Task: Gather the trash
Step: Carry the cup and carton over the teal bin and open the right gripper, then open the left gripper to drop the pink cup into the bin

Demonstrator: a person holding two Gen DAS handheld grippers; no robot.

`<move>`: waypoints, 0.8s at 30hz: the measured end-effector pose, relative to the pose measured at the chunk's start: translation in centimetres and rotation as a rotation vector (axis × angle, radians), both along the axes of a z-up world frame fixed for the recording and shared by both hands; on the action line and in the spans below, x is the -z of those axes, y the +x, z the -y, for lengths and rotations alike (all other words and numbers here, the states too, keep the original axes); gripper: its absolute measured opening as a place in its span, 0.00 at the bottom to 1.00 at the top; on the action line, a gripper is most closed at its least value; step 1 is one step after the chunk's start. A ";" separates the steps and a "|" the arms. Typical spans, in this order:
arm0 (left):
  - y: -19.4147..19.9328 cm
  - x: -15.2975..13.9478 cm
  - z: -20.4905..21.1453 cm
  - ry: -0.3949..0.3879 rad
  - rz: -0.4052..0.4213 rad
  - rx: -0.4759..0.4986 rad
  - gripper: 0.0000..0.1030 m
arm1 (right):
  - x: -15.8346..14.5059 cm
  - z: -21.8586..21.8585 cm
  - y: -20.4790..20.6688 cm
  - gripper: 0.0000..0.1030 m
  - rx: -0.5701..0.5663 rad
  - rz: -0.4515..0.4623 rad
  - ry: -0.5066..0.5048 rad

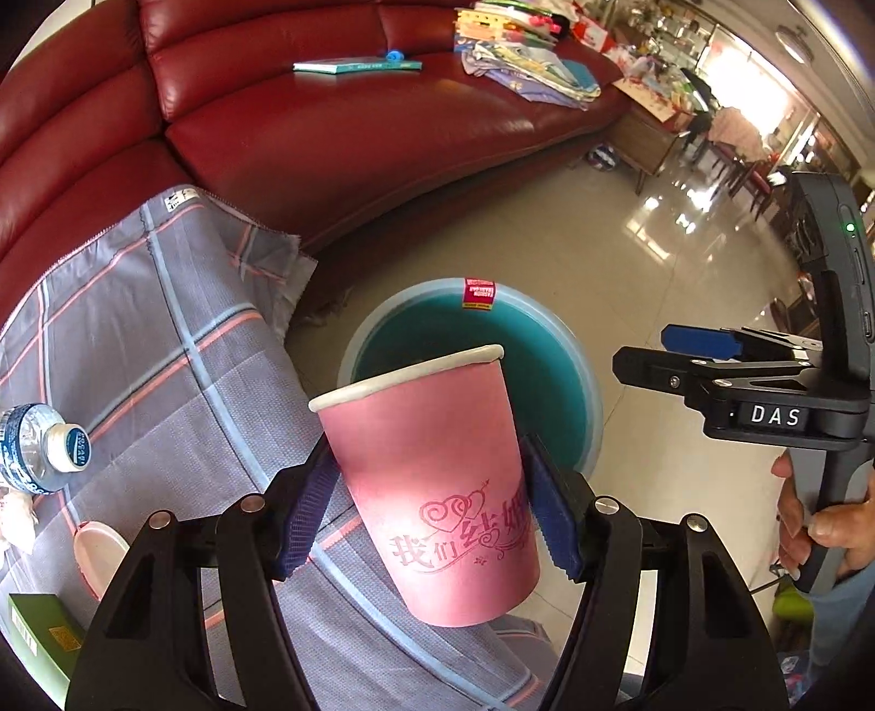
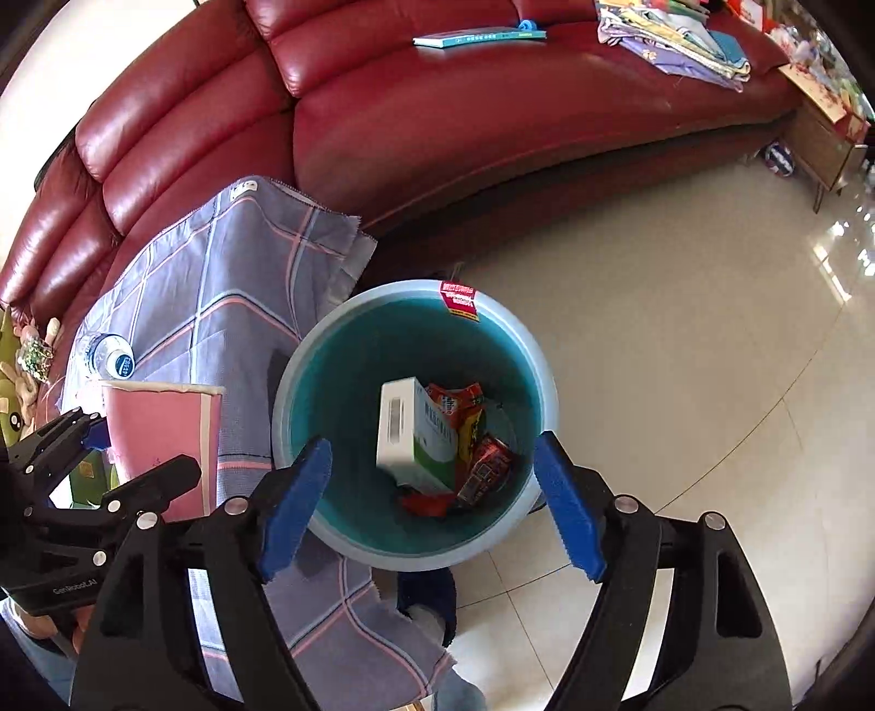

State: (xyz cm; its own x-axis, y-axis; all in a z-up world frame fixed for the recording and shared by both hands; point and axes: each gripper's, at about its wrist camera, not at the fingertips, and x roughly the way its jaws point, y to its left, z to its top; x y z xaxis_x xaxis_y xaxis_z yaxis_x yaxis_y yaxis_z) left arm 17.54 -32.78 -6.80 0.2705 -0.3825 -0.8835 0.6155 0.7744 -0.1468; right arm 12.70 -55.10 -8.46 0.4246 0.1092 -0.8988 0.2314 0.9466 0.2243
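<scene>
The left gripper's fingers (image 1: 538, 514) clamp the pink paper cup (image 1: 437, 492), tilted, rim toward the teal bin (image 1: 579, 383) just ahead and below, while the right gripper (image 2: 432, 503) hangs empty, fingers wide, over it.

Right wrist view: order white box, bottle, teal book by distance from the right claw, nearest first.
From the right claw, open over the bin:
1. White box, inside the bin, just ahead of the claw.
2. Bottle, on the cloth to the left.
3. Teal book, on the sofa seat, far back.
</scene>
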 end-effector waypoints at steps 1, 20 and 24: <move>0.2 0.3 0.2 0.001 -0.006 0.001 0.66 | 0.0 0.2 0.1 0.74 0.002 -0.004 0.004; 1.1 2.6 3.4 0.063 0.001 0.004 0.94 | 0.5 2.4 0.8 0.87 0.048 -0.050 -0.017; 1.1 2.4 2.5 0.065 -0.007 -0.019 0.95 | 0.6 2.2 0.9 0.87 0.049 -0.060 -0.018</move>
